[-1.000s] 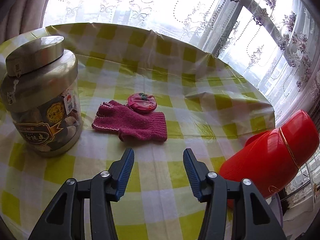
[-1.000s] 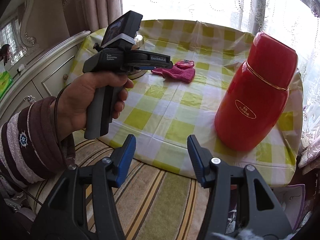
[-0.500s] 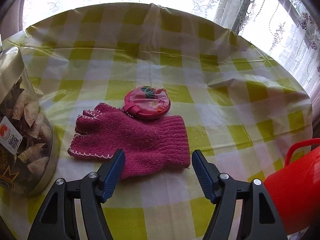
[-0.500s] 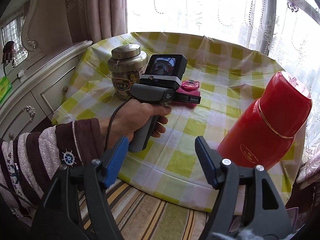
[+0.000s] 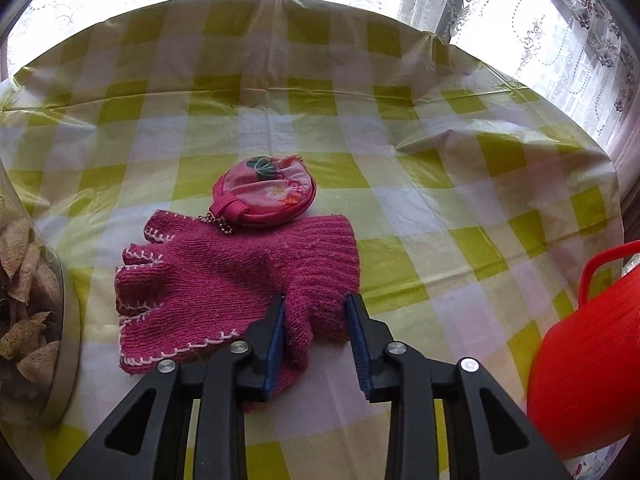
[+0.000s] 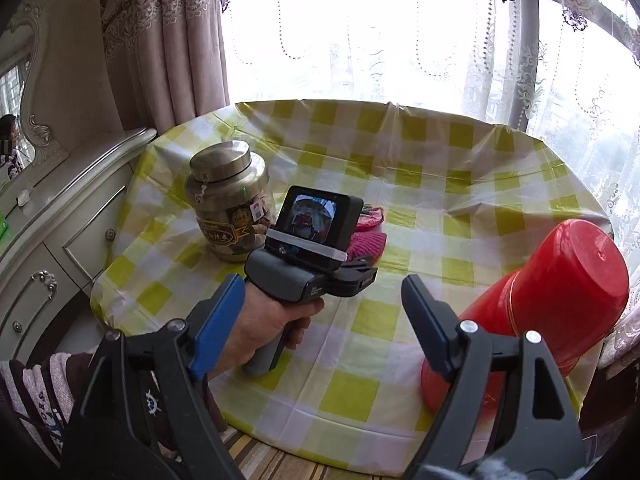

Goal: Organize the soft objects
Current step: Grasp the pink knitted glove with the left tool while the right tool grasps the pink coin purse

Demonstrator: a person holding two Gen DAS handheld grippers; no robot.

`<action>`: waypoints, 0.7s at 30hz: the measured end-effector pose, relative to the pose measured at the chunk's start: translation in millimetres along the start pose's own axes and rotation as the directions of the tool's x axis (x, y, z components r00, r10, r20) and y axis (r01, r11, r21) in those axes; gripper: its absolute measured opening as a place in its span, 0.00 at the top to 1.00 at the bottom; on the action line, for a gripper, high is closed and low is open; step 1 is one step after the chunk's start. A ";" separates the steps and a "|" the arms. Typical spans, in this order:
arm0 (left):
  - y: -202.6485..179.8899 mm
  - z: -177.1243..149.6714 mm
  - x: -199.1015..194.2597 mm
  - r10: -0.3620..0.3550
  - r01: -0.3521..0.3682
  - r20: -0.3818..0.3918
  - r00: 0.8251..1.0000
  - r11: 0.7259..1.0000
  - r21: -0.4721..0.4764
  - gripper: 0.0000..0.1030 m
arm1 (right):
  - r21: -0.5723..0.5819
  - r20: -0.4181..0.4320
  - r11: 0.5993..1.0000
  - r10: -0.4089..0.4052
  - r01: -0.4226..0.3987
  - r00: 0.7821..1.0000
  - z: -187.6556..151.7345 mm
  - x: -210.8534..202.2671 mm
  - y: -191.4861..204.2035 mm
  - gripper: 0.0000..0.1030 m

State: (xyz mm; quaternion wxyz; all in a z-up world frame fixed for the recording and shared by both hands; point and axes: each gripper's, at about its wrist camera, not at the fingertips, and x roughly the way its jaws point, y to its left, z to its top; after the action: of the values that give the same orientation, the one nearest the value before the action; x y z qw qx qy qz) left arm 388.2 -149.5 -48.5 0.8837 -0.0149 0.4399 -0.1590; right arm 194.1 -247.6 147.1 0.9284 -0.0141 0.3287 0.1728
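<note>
Between the pads of my left tool (image 5: 316, 340) I am pinching a bunched fold at the cuff end of the pink knitted glove (image 5: 224, 280); the jaws have just been closing and are now standing narrow, pressing on the wool. The rest of the glove is still lying flat on the tabletop (image 5: 440, 216), so nothing is lifted yet. My right tool (image 6: 320, 316) is hanging near the front edge of the tabletop, jaws having just been opening, now standing wide with nothing between them.

Progress, as I am judging it: the task is only beginning. One soft thing is gripped, none is moved or put away, and I am seeing no bin or set place for them.

Just beyond the glove, the round pink coin purse (image 5: 266, 192) is resting against the glove's far edge, its bead chain trailing onto the wool. It is untouched.

Count, working outward:
- gloves: one
- coin purses: one
- red flasks (image 6: 552, 300): one, at the right edge
- metal-lidded jars (image 6: 228, 200): one, at the left, holding dried pieces

Soft things showing: two in all. Both are left to sort.
</note>
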 end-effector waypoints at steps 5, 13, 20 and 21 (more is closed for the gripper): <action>9.7 -5.1 -8.1 -0.050 0.050 -0.008 0.999 0.997 -0.061 0.80 | 0.027 0.023 0.999 -0.037 0.036 0.999 23.4 12.1 -9.2 0.17; 24.6 -31.5 -32.2 -0.125 0.114 -0.054 0.991 0.979 -0.170 0.82 | 0.060 -0.004 0.995 -0.081 0.081 0.997 44.0 61.4 -18.3 0.16; 34.2 -62.2 -57.6 -0.161 0.135 -0.096 0.982 0.962 -0.236 0.82 | 0.045 -0.083 0.990 -0.130 0.134 0.988 48.1 136.3 -21.4 0.16; 35.0 -68.2 -62.4 -0.167 0.139 -0.100 0.981 0.961 -0.241 0.82 | 0.040 -0.089 0.991 -0.126 0.130 0.988 47.6 148.3 -21.2 0.16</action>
State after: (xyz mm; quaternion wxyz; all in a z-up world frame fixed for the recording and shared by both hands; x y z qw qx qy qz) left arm 309.1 -90.2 -47.9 0.8329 -0.1427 0.5051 -0.1752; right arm 337.3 -214.6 91.3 0.9225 -0.0212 0.3709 0.1046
